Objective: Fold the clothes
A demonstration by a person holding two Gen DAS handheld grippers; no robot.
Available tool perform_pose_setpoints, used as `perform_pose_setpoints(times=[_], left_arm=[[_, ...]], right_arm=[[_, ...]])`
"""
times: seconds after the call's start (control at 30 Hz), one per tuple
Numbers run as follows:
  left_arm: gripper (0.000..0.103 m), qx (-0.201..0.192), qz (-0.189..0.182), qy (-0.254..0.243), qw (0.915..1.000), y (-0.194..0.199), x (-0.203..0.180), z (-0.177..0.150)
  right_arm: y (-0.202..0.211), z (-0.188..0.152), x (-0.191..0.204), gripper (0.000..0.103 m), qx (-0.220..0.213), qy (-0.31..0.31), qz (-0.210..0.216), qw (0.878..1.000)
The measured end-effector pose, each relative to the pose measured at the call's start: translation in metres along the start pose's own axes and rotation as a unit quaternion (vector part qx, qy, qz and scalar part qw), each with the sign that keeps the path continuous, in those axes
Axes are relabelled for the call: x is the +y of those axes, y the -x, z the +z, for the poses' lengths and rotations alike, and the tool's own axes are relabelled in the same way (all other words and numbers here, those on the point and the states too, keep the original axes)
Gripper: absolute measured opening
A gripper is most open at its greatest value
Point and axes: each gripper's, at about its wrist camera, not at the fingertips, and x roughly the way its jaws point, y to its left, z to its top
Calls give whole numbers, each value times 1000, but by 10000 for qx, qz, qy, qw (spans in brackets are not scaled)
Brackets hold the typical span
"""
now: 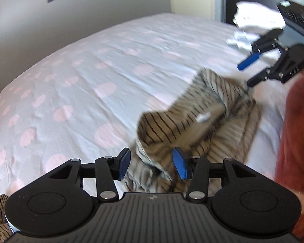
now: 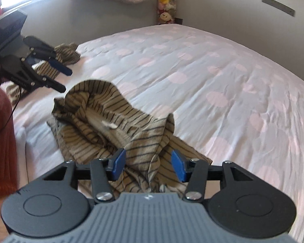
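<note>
Striped garment [image 2: 111, 129] lies crumpled on the bed sheet [image 2: 223, 77], directly ahead of both tongs and partly between the fingers of each. Left gripper [image 1: 151, 165] sits at one end of it, right gripper [image 2: 148, 164] at the other. Second striped piece [image 2: 67, 53] lies on the sheet behind the left gripper. Stack of folded laundry [image 1: 257, 17] lies beyond the right gripper.

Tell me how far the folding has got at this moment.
Done: nothing looks folded yet; the striped garment lies bunched on the dotted bedsheet. In hand: nothing; left gripper and right gripper stand open over it. Left: spreading and folding it, then the second striped piece.
</note>
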Motion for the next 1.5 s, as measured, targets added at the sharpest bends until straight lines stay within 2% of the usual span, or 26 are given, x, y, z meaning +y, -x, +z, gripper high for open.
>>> perform_pose_setpoints(times=[0.1, 0.23, 0.27, 0.3, 0.33, 0.37, 0.4, 0.47, 0.63, 0.87, 1.0, 1.13, 1.23, 1.3, 1.37, 1.47, 1.5], left_arm=[[44, 4, 70, 252, 9997, -14, 8, 16], [44, 131, -135, 585, 9981, -37, 18, 24], [39, 168, -180, 643, 9976, -42, 20, 24], [26, 196, -224, 675, 9973, -47, 20, 23], [19, 206, -291, 689, 9970, -49, 20, 22], [10, 180, -349, 683, 9969, -49, 20, 20], [4, 143, -406, 664, 9969, -49, 19, 19], [0, 31, -520, 558, 9971, -41, 16, 17], [0, -38, -802, 120, 9967, -15, 3, 12], [0, 381, -955, -805, 9914, 4, -35, -7], [0, 772, -901, -1443, 9824, 1, -61, -24], [0, 1135, -891, -1957, 9700, -9, -81, -40], [0, 1330, -1111, -2177, 9605, -13, -90, -45], [0, 1388, -1214, -2177, 9584, -11, -91, -46], [3, 1376, -1357, -2024, 9601, -6, -88, -45], [14, 1150, -1449, -1614, 9694, 7, -77, -40], [14, 1039, -1428, -1447, 9736, 12, -72, -38]], right_arm=[[-13, 18, -10, 54, -50, -408, -15, 9992], [-38, 32, -25, 54, 59, -1076, 122, 9941], [-44, 33, -29, 53, 94, -1243, 192, 9920], [-49, 32, -31, 46, 126, -1391, 272, 9898], [-54, 31, -33, 38, 156, -1523, 352, 9876], [-57, 30, -33, 16, 175, -1583, 413, 9864], [-56, 28, -33, 6, 182, -1563, 439, 9866], [-52, 25, -32, 5, 187, -1510, 508, 9871], [-18, 13, -27, 3, 108, -1181, 870, 9891], [12, -20, 0, 3, 559, -357, 1131, 9914], [12, -41, 22, 2, 1008, 354, 989, 9893], [3, -57, 41, 2, 1445, 1047, 696, 9815], [-1, -62, 45, 2, 1583, 1156, 631, 9786], [-1, -64, 41, 3, 1605, 1064, 621, 9793], [3, -65, 35, 7, 1538, 867, 593, 9825], [14, -65, 23, 9, 1291, 368, 460, 9899], [19, -65, 19, 10, 1164, 150, 420, 9922]])
